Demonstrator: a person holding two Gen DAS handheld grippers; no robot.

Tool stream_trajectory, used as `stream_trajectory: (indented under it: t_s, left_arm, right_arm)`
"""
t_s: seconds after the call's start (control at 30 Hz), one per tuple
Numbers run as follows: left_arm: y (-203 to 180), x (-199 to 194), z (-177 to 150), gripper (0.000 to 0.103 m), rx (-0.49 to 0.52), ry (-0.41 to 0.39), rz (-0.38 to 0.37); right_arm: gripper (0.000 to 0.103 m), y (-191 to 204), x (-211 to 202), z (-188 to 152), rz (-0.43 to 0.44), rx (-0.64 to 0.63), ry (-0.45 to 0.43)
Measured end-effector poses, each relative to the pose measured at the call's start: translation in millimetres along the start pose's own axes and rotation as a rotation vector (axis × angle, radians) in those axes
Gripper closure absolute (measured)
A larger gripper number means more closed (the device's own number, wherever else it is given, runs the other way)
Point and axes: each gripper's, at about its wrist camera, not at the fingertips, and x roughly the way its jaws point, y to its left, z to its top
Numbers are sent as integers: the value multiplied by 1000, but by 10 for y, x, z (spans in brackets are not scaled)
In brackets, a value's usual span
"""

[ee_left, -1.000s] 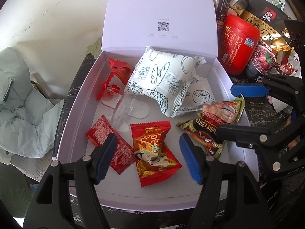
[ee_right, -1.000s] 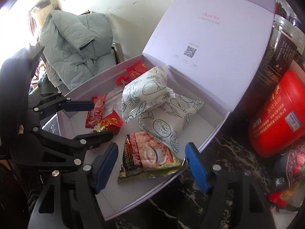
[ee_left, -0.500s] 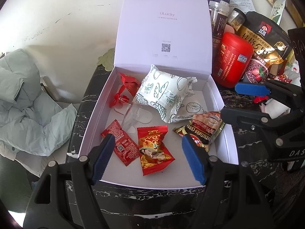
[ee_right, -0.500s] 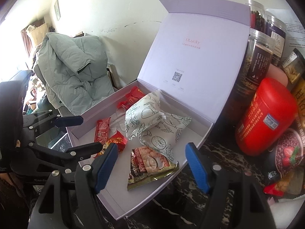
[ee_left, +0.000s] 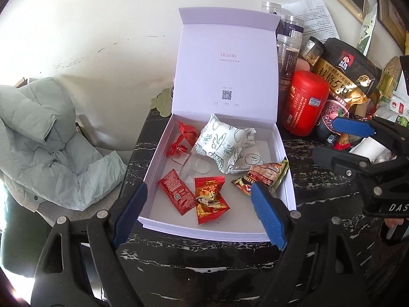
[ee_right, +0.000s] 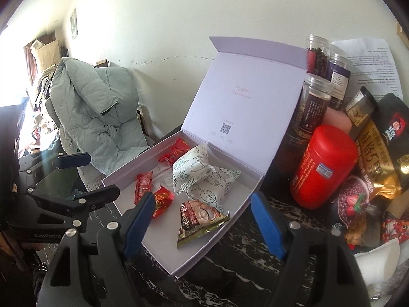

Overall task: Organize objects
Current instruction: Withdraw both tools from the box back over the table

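Now our left tongs (ee_left: 198, 213) and right tongs (ee_right: 204, 223) have just been opening wide and are empty; the red candy packet (ee_left: 209, 198) mid-frame looks light and crinkly, so we pinch its flat end.

Pale lilac box (ee_left: 278, 153), white doodle-printed pouch (ee_left: 219, 143), red-and-gold candy wrapper (ee_left: 209, 199), red canister (ee_left: 305, 102)

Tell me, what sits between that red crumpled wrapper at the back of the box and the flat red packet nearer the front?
A clear plastic piece, seen in the left wrist view.
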Motion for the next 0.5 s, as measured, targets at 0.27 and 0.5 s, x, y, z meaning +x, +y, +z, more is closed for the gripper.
stream_trajectory:
  t_s: [0.27, 0.5]
  left_arm:
    - [-14, -399, -33, 12, -16, -52, 40]
    - [-19, -744, -95, 4, -23, -96, 68]
  right_arm:
    - [24, 118, -391, -46, -27, -14, -38]
    - [23, 240, -688, -96, -78, -29, -59]
